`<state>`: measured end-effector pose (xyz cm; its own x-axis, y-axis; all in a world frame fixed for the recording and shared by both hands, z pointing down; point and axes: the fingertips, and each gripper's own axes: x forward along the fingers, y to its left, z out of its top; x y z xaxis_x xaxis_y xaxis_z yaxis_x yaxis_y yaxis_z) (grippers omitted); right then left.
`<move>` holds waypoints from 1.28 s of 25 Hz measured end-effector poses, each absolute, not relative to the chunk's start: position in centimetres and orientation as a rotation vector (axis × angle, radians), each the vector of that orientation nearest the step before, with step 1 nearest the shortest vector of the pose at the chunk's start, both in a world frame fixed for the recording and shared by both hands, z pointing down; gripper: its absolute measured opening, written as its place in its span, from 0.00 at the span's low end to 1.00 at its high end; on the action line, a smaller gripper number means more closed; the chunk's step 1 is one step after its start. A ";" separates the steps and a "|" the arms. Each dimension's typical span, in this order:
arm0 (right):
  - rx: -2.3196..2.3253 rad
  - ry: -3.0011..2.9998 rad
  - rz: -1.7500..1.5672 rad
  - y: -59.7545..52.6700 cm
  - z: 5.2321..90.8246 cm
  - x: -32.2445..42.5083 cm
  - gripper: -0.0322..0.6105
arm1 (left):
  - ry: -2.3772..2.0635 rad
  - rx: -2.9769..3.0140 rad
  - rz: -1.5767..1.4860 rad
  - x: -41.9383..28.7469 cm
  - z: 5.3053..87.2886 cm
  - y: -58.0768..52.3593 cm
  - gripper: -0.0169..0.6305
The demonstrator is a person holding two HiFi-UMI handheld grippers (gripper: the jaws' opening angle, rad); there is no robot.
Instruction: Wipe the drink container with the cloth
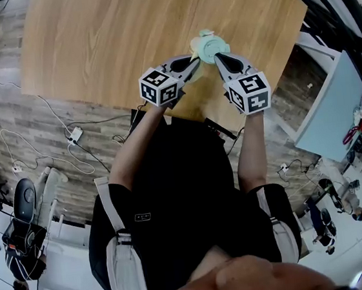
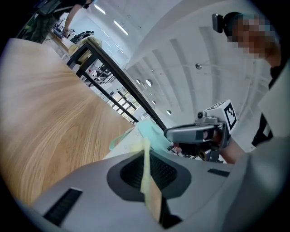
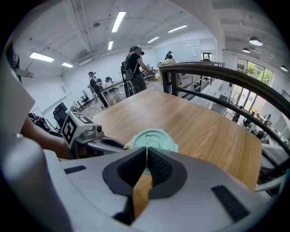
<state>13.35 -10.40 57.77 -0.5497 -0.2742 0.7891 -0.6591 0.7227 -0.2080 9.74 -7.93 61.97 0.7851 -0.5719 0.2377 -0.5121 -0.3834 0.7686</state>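
the person [image 1: 173,194] in the black top stood tight against the near edge of the table [image 1: 91,41], both forearms stretched out and the two tools brought close together over the wood. the left gripper [image 1: 191,65] was clenched on the cloth [image 1: 194,44]. its own view showed the jaws closed, with a pale yellow strip of that cloth [image 2: 146,170] pinched between the ribbed pads and running up out of them toward the cup. the right gripper [image 1: 219,59] sat just beside it, angled in from the other side. its jaws were pressed together too, the tips meeting in a thin line right at the near rim of the lid. i couldn't tell whether they nipped any part of it. just past both sets of tips was the drink container [image 1: 209,45], mint green with a round lid [image 3: 152,138]. it was close to the near edge of the table, toward the person's right-hand corner. the yellow cloth lay against its left side, and its body was hidden under the lid and the tools. from the left gripper's view the container [image 2: 152,132] showed between the cloth and the right gripper [image 2: 174,134], touching or nearly touching both. beyond that the tabletop ran on, pale grained wood. white cables [image 1: 69,131] trailed over the plank floor [image 1: 6,96] off to the person's left. farther back a black rail [image 3: 226,74] curved past the table, and a few people [image 3: 136,63] stood at benches under strip lights.
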 end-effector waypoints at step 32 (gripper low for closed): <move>0.660 -2.211 0.578 -10.1 57.5 13.4 0.10 | -0.955 1.881 -0.089 12.3 69.7 -7.1 0.08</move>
<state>13.38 -10.10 57.54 -0.5903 -0.2762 0.7584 -0.6120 0.7658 -0.1975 12.35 -7.07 69.69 0.6875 -0.6462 0.3312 -0.5742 -0.2047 0.7927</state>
